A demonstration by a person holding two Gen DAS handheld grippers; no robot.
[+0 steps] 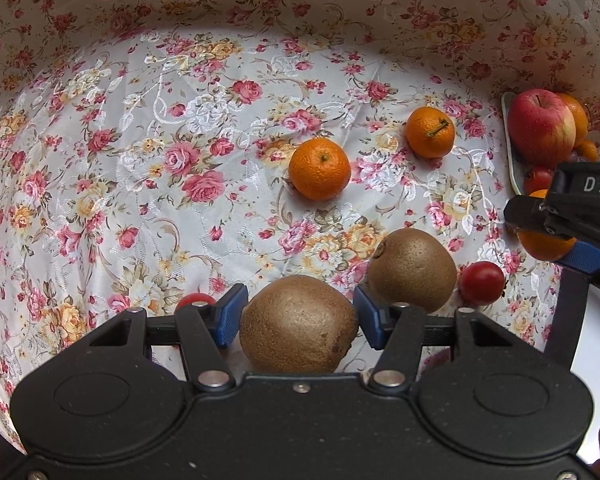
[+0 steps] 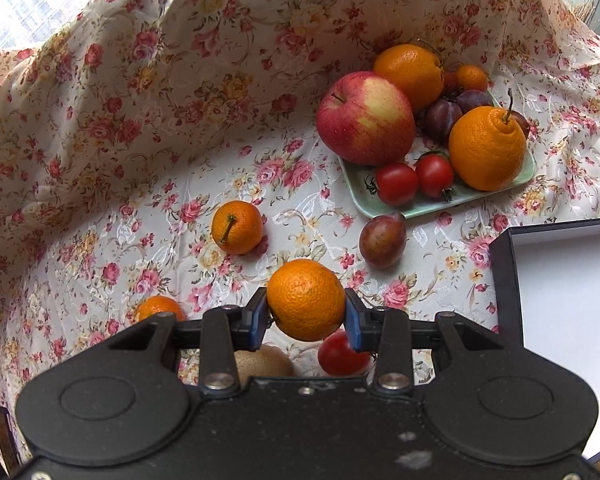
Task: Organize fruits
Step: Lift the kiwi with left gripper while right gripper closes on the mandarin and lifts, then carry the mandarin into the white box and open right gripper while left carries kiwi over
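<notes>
Kiwi (image 1: 298, 324) sits between your left gripper (image 1: 299, 318) jaws, both blue pads pressing its sides, clamped. Mandarin (image 2: 306, 300) is clamped the same way in your right gripper (image 2: 306, 320), held above the cloth. Second kiwi (image 1: 412, 268) lies on the floral tablecloth (image 1: 160, 160) just right of the held one, cherry tomato (image 1: 482, 283) beside it. Two loose mandarins, one (image 1: 319, 168) mid-bench, one with a stem (image 1: 430, 132) farther right. Loose plum (image 2: 382, 240) lies near the plate's front edge. Green plate (image 2: 380, 208) at the back right carries an apple (image 2: 365, 118), a big orange (image 2: 410, 74), a knobby orange (image 2: 487, 148), two tomatoes (image 2: 396, 183), plums (image 2: 444, 116) and a small mandarin (image 2: 471, 77). Black-rimmed white box (image 2: 504, 280) stands at the right edge. Cloth drapes up behind everything.
</notes>
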